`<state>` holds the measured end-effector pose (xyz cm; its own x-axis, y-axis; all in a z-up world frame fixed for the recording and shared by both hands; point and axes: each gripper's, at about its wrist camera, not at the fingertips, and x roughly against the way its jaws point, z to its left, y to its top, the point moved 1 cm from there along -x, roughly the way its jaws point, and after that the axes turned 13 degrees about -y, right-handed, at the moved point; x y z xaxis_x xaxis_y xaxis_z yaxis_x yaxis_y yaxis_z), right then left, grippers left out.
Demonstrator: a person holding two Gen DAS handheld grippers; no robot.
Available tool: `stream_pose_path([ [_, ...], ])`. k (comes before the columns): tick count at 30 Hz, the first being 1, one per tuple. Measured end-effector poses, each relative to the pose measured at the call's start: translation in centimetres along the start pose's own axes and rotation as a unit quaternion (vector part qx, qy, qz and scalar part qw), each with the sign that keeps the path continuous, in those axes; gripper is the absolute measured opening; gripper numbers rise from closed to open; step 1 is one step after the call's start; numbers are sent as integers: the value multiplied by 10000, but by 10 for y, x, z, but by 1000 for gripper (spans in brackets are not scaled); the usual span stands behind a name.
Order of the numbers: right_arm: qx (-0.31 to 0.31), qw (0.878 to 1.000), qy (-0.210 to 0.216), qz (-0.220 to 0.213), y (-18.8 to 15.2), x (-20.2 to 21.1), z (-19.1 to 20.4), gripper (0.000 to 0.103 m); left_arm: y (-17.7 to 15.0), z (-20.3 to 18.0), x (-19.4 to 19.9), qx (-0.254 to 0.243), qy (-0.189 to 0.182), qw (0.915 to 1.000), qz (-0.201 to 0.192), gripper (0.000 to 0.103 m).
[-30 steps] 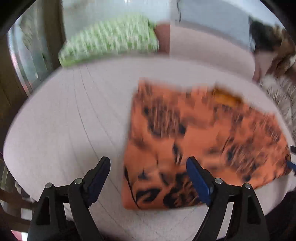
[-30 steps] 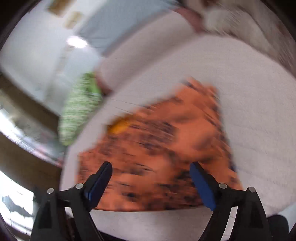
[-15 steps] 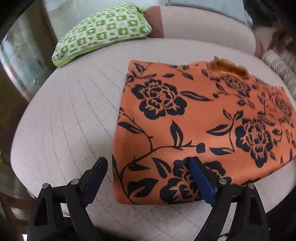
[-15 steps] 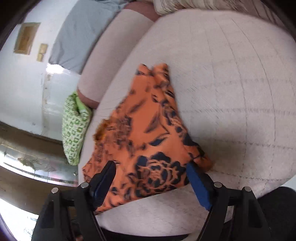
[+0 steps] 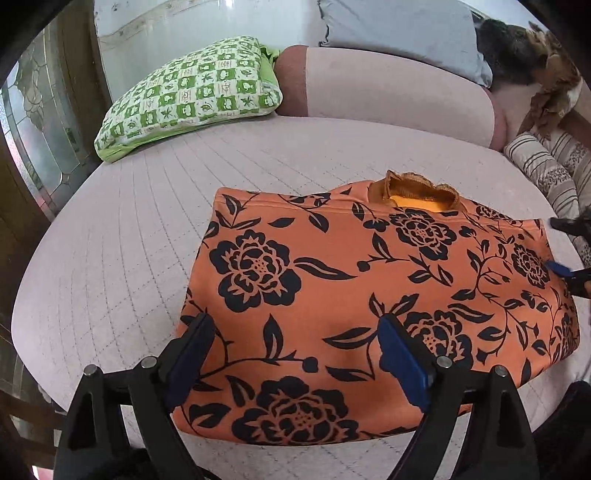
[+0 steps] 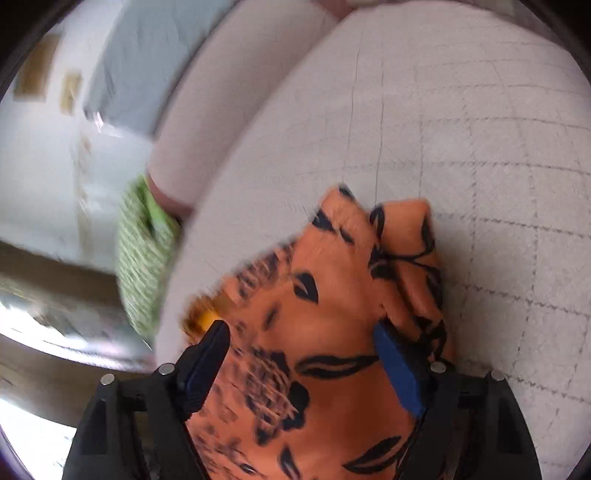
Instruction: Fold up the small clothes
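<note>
An orange garment (image 5: 332, 288) with a black flower print lies flat on the pale quilted cushion (image 5: 122, 240), its ruffled neck opening (image 5: 417, 192) on the far side. My left gripper (image 5: 295, 350) hovers open over the garment's near left corner, both blue pads above the cloth. In the right wrist view, which is blurred, the garment (image 6: 332, 314) runs under my right gripper (image 6: 303, 354); its jaws stand wide, with a bunched sleeve end (image 6: 410, 236) just ahead. The left wrist view shows the right gripper (image 5: 554, 243) at the garment's right edge.
A green-and-white checked pillow (image 5: 192, 92) rests at the back left, with a pink bolster (image 5: 388, 92) and a grey-blue pillow (image 5: 399, 33) behind. Striped cushions (image 5: 546, 173) and a brown furry heap (image 5: 546, 74) crowd the right. A glass-panelled door (image 5: 44, 129) stands on the left.
My left gripper has moved in over the garment's near left corner. The right gripper has swung to the garment's right end and now shows at the right edge of the left wrist view.
</note>
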<state>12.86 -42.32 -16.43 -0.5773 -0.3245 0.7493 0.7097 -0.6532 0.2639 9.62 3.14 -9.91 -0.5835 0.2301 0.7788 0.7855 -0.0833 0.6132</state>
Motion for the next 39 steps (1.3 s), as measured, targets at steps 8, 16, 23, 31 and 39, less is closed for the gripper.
stream_pose_path([
  [8, 526, 9946, -747, -499, -14, 43, -21, 83, 0, -11, -7, 13, -181, 9998, 35, 90],
  [16, 809, 9933, -731, -390, 13, 24, -27, 83, 3, -26, -16, 4, -296, 9995, 103, 90],
  [23, 758, 9931, -853, -254, 22, 7, -27, 83, 9, -45, -21, -40, -652, 9979, -43, 90],
  [31, 1159, 9877, -1033, 194, 41, -29, 2, 60, -6, -77, -57, -421, -841, 9952, 287, 90],
  [39, 1848, 9684, -1648, -291, 35, -24, 29, 13, -9, -72, -58, -384, -857, 9954, 208, 90],
])
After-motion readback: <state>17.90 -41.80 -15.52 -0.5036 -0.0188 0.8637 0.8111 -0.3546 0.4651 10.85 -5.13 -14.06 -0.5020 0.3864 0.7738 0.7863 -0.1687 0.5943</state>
